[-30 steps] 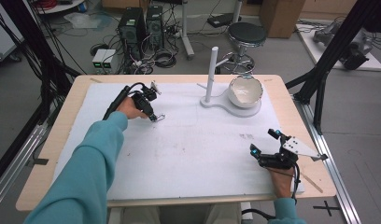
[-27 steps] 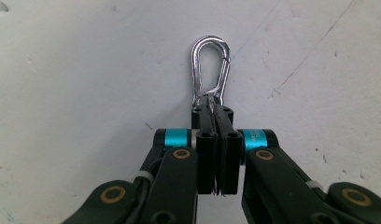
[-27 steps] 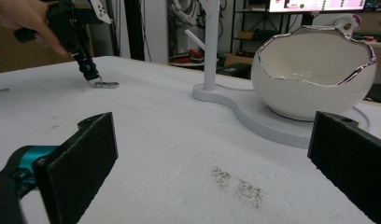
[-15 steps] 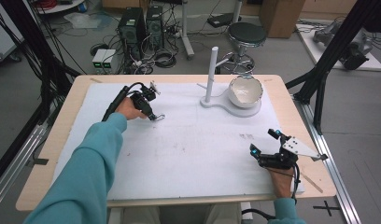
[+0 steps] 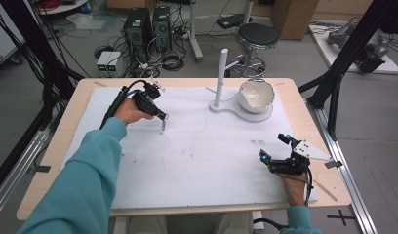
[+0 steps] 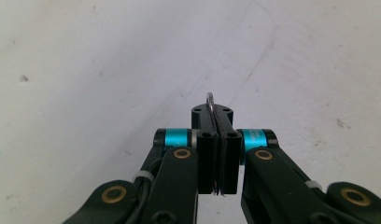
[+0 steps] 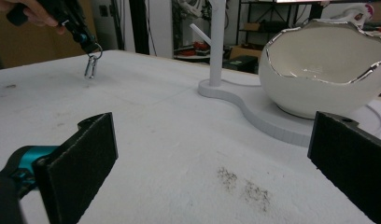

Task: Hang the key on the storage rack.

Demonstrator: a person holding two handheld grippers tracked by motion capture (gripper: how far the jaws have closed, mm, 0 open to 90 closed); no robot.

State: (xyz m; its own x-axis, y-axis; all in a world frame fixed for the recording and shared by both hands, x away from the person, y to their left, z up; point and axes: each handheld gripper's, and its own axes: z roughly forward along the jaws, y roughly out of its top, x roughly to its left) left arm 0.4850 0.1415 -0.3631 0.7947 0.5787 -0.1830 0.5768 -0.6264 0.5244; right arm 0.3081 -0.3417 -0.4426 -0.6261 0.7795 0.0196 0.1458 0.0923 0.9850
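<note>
Over the far left part of the white table cover (image 5: 197, 161), the left gripper (image 5: 161, 117) has its jaws pressed together on a thin metal key ring (image 6: 210, 99), from which small keys (image 7: 90, 66) dangle just above the surface. That hand (image 5: 129, 111) tilts the tool downward, its teal sleeve (image 5: 85, 185) reaching in from below. Near the right front edge, the right gripper (image 5: 274, 150) rests low with its flat black pads (image 7: 83, 165) spread wide, grasping nothing. Beyond it stands a glossy white bowl (image 5: 256, 95) with a jagged silver rim, seated on a white stand (image 5: 221, 78) with an upright post.
</note>
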